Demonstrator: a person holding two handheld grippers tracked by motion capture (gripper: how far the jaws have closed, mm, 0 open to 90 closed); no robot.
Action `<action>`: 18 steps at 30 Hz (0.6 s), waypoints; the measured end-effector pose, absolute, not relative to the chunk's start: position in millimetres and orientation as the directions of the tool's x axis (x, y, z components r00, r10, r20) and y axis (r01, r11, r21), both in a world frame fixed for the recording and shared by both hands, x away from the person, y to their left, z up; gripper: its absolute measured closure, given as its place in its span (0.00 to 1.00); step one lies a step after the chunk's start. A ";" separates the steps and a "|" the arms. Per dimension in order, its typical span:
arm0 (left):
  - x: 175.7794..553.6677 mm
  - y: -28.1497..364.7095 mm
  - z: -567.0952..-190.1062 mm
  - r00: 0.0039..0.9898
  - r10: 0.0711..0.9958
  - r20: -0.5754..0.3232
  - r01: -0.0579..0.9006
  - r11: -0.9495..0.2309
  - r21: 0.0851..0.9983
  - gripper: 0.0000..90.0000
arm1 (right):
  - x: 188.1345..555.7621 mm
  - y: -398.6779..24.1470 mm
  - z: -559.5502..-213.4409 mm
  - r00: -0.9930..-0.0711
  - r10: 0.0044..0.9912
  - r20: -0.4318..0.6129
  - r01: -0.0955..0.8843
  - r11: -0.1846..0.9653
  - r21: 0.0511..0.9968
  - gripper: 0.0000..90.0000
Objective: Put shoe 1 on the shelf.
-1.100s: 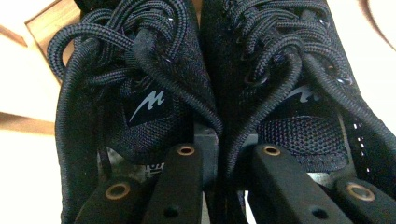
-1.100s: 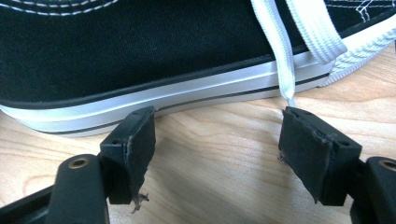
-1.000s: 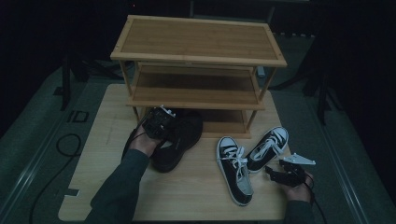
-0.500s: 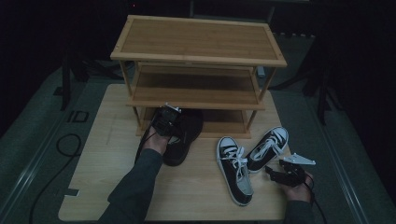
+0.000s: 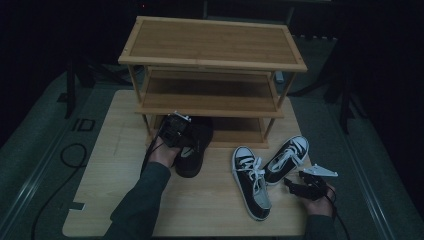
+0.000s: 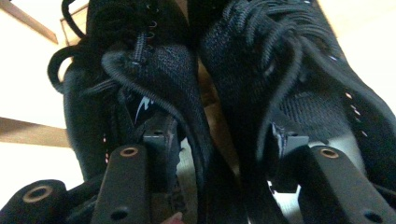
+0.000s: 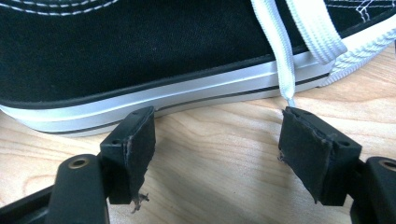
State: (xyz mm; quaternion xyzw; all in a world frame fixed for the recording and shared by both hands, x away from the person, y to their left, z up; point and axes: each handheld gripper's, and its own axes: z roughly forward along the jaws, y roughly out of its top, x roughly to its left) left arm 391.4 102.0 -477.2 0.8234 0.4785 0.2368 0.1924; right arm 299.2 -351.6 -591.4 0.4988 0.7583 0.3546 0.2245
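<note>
A three-tier shoe rack (image 5: 212, 60) stands at the far side of the counter (image 5: 115, 200), and a pair of shoes (image 5: 192, 147) lies side by side at the rack's front left, toes under the bottom shelf (image 5: 235, 137), heels out toward the person. The left gripper (image 5: 175, 131) sits over these shoes, at their left edge. To the right, in front of the rack, two sneakers (image 5: 267, 172) lie angled apart with toes near each other, and the right gripper (image 5: 300, 186) rests on the counter just right of them.
</note>
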 end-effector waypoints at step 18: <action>339.5 134.7 -442.1 0.566 0.818 0.107 0.582 -0.488 0.650 0.61 | 299.2 -351.5 -591.4 -0.401 0.916 0.013 0.597 0.251 0.762 0.30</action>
